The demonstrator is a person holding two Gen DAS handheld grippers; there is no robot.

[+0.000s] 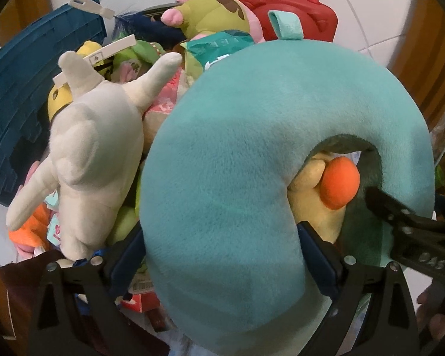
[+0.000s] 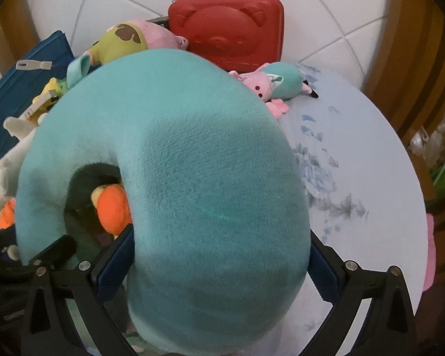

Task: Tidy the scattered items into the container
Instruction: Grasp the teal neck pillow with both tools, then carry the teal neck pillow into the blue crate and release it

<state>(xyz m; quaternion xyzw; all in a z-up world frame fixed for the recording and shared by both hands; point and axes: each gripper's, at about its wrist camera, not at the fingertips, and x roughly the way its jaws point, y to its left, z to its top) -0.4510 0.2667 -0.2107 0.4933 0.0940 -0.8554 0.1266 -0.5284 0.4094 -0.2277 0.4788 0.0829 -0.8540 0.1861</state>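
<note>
The U-shaped plush neck pillow (image 1: 240, 154) (image 2: 175, 160) is plain teal with a paler teal loop. The hard plastic carry case (image 2: 227, 34) is solid red, embossed with a bear face. The ribbed plastic container (image 1: 17, 95) is dark blue. The round table's cloth (image 2: 356, 178) is pale blue with darker blue leaf prints.

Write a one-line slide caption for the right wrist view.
Right gripper clamps one arm of a teal neck pillow, with a red case and pink plush behind.
</note>
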